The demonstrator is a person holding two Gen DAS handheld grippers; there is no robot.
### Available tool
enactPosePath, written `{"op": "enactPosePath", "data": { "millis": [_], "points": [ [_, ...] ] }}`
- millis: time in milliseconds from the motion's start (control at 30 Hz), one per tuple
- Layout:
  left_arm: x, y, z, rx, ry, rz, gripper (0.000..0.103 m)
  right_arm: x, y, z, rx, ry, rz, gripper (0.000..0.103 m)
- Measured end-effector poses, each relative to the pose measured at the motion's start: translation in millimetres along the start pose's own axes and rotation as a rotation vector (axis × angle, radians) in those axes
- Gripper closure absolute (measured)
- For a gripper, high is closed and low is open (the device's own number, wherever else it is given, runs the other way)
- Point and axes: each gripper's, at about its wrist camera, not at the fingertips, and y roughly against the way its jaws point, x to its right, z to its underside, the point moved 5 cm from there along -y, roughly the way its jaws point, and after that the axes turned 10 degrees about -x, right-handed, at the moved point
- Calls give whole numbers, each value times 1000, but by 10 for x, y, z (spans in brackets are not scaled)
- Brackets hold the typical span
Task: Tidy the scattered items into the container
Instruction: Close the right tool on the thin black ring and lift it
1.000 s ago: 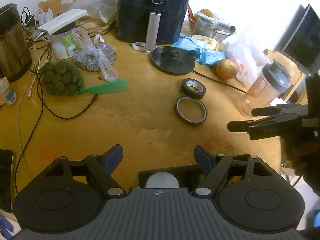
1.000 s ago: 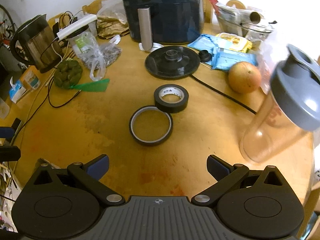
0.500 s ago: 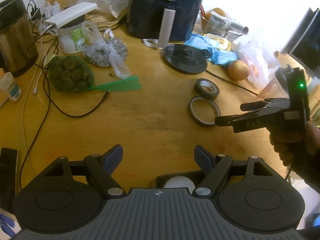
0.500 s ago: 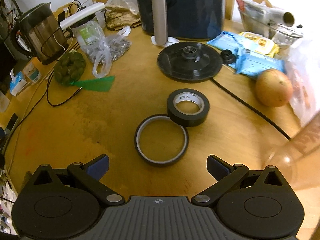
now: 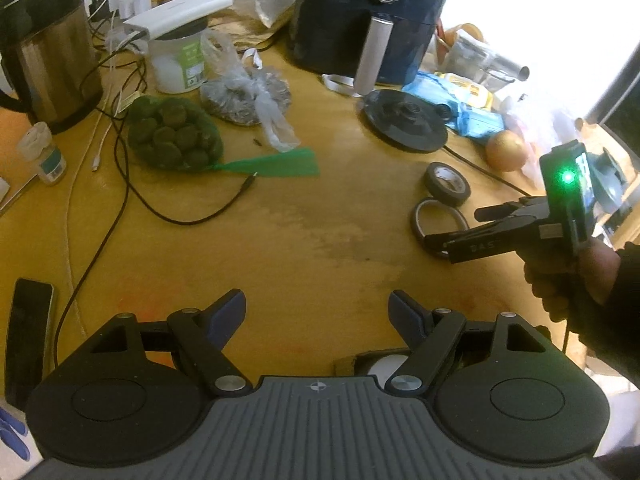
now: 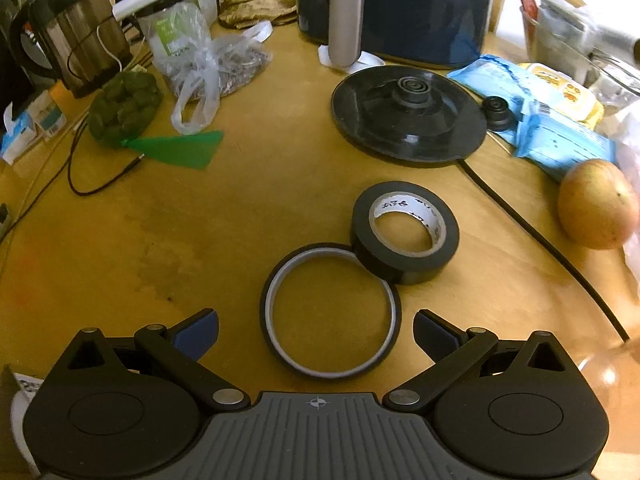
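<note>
A thin tape ring (image 6: 330, 310) lies flat on the wooden table, touching a thick black tape roll (image 6: 405, 232) behind it. My right gripper (image 6: 316, 330) is open, with its fingertips on either side of the thin ring's near half. In the left wrist view the right gripper (image 5: 452, 228) hovers over the thin ring (image 5: 438, 218), with the black roll (image 5: 447, 183) beyond it. My left gripper (image 5: 318, 314) is open and empty over bare table. A box (image 5: 360, 362) with a white round thing inside shows below the table's near edge.
An air fryer (image 6: 394, 4), a black kettle base (image 6: 408, 118) with its cord, blue packets (image 6: 560, 136) and an apple (image 6: 598, 204) stand behind. A green net bag (image 5: 174, 138), a kettle (image 5: 48, 44), cables and a phone (image 5: 28, 336) lie left.
My right gripper has moved forward and down to the thin tape ring; the shaker bottle has left its view. My left gripper has shifted left and back slightly.
</note>
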Motion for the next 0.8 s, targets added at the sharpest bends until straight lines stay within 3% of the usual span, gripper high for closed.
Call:
{"op": "enactPosePath", "data": {
  "millis": [200,400,800],
  "points": [
    [-52,-10,-2,-2,18,-4,25,28,-125,-62,-9,4,12,1],
    [-57,-4,3,-3,23,-8,25,38,-192,-99,-11,7,33,14],
    [-32,-11,3,-1,13,-8,25,25,-187,-79,-6,1,44,15]
  ]
}}
